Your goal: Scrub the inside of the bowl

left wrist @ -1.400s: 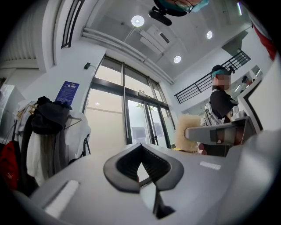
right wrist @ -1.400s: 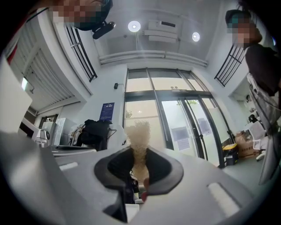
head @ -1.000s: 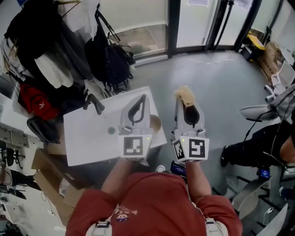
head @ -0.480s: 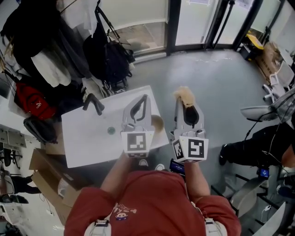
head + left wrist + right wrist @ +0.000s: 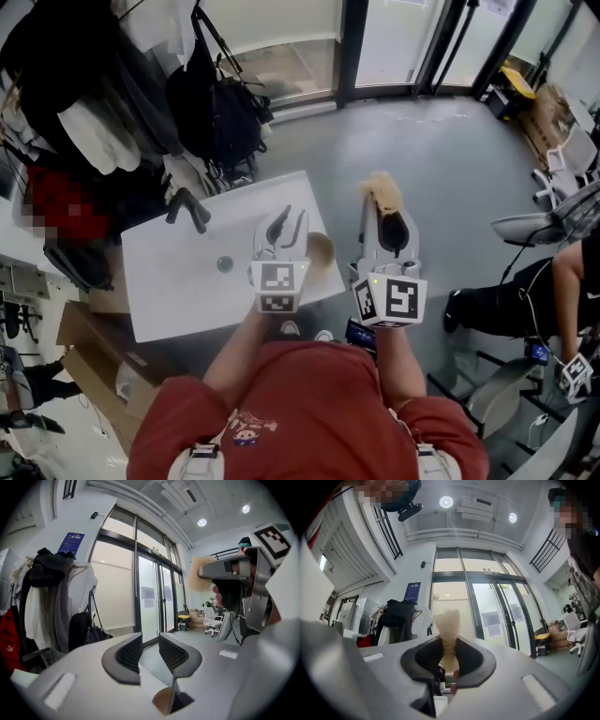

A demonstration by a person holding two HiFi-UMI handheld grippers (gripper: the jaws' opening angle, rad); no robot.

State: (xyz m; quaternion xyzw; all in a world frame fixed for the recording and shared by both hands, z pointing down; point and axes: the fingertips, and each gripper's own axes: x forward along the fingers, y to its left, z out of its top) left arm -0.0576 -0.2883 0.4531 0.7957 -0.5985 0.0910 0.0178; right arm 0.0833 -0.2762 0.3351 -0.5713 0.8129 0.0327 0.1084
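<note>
Right gripper view: right gripper (image 5: 448, 652) pinches scrubber (image 5: 446, 621) (beige).

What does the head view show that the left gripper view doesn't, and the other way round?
Only the head view: the drain and the person's red shirt. Only the left gripper view: the ceiling lights and a blue poster. Both: the left tool, whose empty jaws have just been opening, the brown bowl, and the right tool gripping a tan sponge.
</note>
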